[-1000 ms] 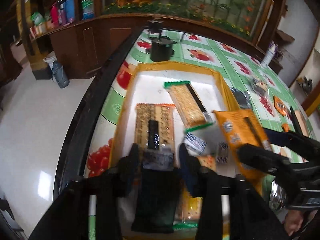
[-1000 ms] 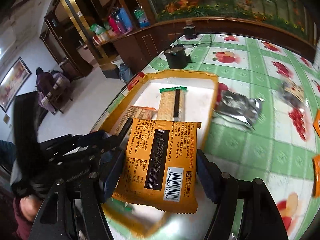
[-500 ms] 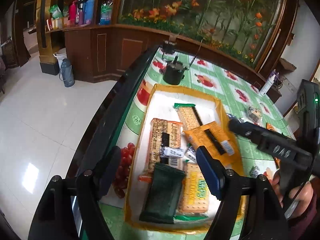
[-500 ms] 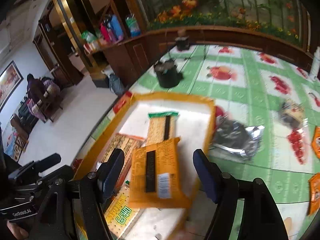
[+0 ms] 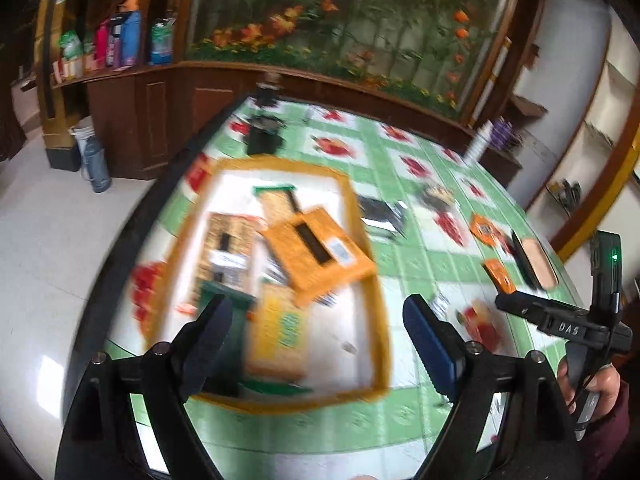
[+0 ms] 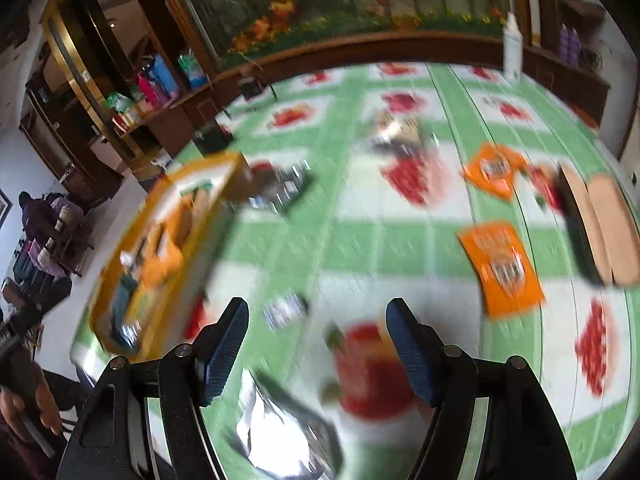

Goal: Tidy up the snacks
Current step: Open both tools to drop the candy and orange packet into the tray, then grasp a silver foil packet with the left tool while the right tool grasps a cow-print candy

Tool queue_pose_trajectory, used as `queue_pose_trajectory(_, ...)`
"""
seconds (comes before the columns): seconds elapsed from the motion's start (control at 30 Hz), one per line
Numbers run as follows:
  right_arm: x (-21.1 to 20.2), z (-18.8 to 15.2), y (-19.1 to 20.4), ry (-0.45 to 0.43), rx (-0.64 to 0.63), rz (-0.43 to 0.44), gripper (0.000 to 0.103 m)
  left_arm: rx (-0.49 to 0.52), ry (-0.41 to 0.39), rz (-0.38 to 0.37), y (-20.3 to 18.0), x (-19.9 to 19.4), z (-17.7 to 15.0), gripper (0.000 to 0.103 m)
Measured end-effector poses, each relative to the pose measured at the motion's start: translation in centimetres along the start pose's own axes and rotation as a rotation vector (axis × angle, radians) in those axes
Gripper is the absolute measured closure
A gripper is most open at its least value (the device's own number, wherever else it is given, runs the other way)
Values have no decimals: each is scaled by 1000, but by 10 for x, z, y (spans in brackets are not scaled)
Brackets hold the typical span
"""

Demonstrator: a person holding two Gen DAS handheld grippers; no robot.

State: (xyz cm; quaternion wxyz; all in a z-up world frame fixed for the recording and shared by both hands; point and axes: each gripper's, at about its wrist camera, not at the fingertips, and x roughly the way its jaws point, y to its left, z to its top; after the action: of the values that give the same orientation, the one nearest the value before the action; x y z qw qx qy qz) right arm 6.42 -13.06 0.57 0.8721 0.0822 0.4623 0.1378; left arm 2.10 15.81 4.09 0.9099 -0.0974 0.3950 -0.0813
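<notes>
A yellow-rimmed tray (image 5: 366,280) on the green fruit-print table holds several snack packs, with a large orange pack (image 5: 320,252) lying on top. My left gripper (image 5: 318,332) is open and empty, raised above the tray's near end. My right gripper (image 6: 318,336) is open and empty over the table right of the tray (image 6: 120,256). Two orange packets (image 6: 502,268) (image 6: 494,168), a silver pack (image 6: 280,428) below the right gripper, a dark foil pack (image 6: 284,190) and a small striped pack (image 6: 286,310) lie loose on the table. The view is blurred.
A black pot (image 5: 262,136) stands beyond the tray. A brown and black flat object (image 6: 600,224) lies at the table's right edge. A white bottle (image 6: 512,50) stands at the far edge. The table's left edge drops to a white floor.
The right gripper let go of the large orange pack, which now lies in the tray, and swung right over the table. The left gripper opened, pulled back and rose.
</notes>
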Motion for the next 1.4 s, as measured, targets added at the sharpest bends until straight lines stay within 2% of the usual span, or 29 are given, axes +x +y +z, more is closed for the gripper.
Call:
queue_pose_trajectory(0.13,2,-19,-6,26,8,22,27,49,33,-20,-26,7,-13,16)
queue_pose_trajectory(0.3,26,-14,11,58,30,86,27,53,29,-3,-32,-1,-20,16)
queue_pose_trajectory(0.43,55,-5,27,103,51,39,27,54,16,14,-27,-9,-20,16)
queue_pose_trajectory(0.47,65,-3,29,122,57,6,30,55,13,17,-25,-10,-20,16)
queue_pose_trajectory(0.5,71,-2,31,133,63,-10,41,58,11,17,-25,-12,-21,16)
queue_pose_trajectory(0.53,76,-2,31,144,68,-20,44,62,9,14,-25,-12,-21,16)
queue_pose_trajectory(0.57,76,-1,34,122,56,-52,59,68,8,9,-26,-12,-22,16)
queue_pose_trajectory(0.6,78,0,34,128,50,-62,67,76,7,3,-27,-12,-22,16)
queue_pose_trajectory(0.77,68,-5,22,127,47,-57,68,198,13,-103,-55,-7,-30,16)
queue_pose_trajectory(0.9,48,-16,-7,126,46,-67,68,384,70,-198,-95,9,-46,16)
queue_pose_trajectory(1.07,19,-35,-53,121,92,-93,68,639,107,-254,-148,32,-64,15)
queue_pose_trajectory(1.13,10,-41,-68,119,118,-100,68,742,110,-253,-168,45,-68,15)
queue_pose_trajectory(1.23,0,-49,-82,114,146,-94,67,779,146,-271,-179,68,-65,16)
queue_pose_trajectory(1.4,-7,-55,-90,101,168,-85,67,681,345,-329,-174,117,-55,16)
